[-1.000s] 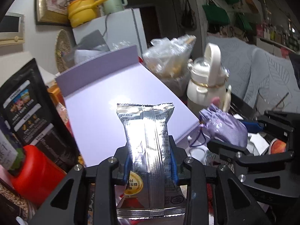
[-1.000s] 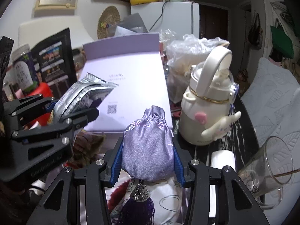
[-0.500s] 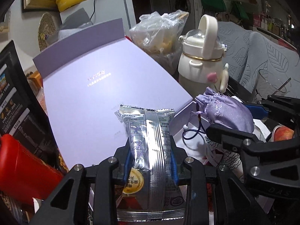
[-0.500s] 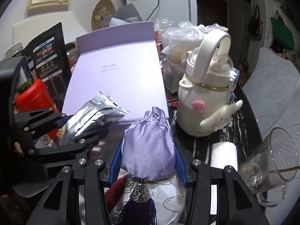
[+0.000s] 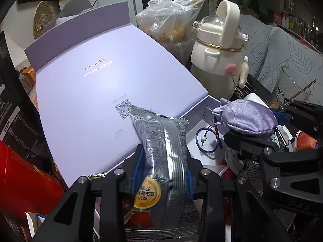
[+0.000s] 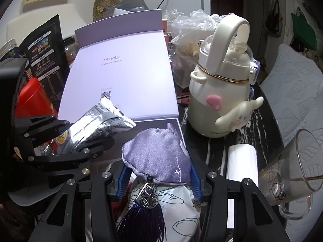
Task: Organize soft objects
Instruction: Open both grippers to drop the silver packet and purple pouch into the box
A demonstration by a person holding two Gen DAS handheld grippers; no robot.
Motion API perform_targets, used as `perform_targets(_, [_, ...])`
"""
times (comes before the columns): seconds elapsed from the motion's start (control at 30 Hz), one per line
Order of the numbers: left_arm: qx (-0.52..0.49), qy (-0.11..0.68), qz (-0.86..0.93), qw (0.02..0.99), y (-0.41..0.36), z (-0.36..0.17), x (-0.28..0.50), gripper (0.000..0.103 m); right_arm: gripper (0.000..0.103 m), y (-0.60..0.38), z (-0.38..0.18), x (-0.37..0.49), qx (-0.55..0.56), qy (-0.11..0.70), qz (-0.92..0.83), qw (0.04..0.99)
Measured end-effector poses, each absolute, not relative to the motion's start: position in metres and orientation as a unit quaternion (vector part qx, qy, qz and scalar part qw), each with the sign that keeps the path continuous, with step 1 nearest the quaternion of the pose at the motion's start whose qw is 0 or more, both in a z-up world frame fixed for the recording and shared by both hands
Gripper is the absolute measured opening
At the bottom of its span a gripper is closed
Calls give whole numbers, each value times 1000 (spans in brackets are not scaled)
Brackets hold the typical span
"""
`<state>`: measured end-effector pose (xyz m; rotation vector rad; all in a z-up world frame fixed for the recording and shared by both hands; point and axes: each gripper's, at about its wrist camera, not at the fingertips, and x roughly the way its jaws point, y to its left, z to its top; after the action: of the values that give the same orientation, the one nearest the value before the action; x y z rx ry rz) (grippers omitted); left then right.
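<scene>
A silver snack packet (image 5: pixel 161 141) stands between the blue pads of my left gripper (image 5: pixel 163 157). The jaws are opening, but the pads still touch the packet, which leans left. A lilac satin pouch (image 6: pixel 157 153) with a dark tassel sits in my right gripper (image 6: pixel 157 167), pads on its sides. Both grippers hover side by side over the front edge of an open lilac box, whose raised lid (image 6: pixel 121 80) slopes away behind them. The right wrist view shows the packet (image 6: pixel 97 121) in the left gripper (image 6: pixel 86 131) at left. The left wrist view shows the pouch (image 5: pixel 246 119) at right.
A cream character bottle (image 6: pixel 218 92) stands right of the box, with a glass mug (image 6: pixel 292 171) and a white roll (image 6: pixel 240 161) nearer. A red canister (image 6: pixel 32 98) and a black bag (image 6: pixel 44 56) crowd the left. A plastic bag (image 6: pixel 187 26) sits behind.
Both grippers have sunk and tipped down toward the box. The packet now leans left in the left jaws. The pouch has slumped wider in the right jaws.
</scene>
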<state>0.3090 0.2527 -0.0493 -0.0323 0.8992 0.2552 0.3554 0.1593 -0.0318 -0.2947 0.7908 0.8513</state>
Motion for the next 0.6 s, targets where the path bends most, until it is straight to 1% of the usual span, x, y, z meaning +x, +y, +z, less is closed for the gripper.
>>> perform_targets(0.2, [-29, 446, 118, 887, 256, -49, 307, 38, 51, 159, -28, 353, -147, 373, 400, 824])
perform_targets(0.27, [-27, 447, 116, 886, 256, -49, 308, 38, 54, 159, -27, 352, -150, 374, 398, 824])
perform_targets(0.5, [-20, 451, 122, 884, 254, -47, 310, 39, 55, 159, -21, 344, -166, 364, 398, 826])
perform_targets(0.53, [-17, 451, 127, 884, 254, -46, 310, 41, 57, 159, -20, 343, -168, 362, 398, 826])
perform_targets(0.57, [-15, 450, 131, 883, 254, -46, 310, 49, 57, 159, -19, 343, -168, 361, 397, 827])
perform_targets(0.6, [-13, 449, 137, 883, 254, -45, 310, 53, 57, 158, -18, 342, -168, 361, 395, 828])
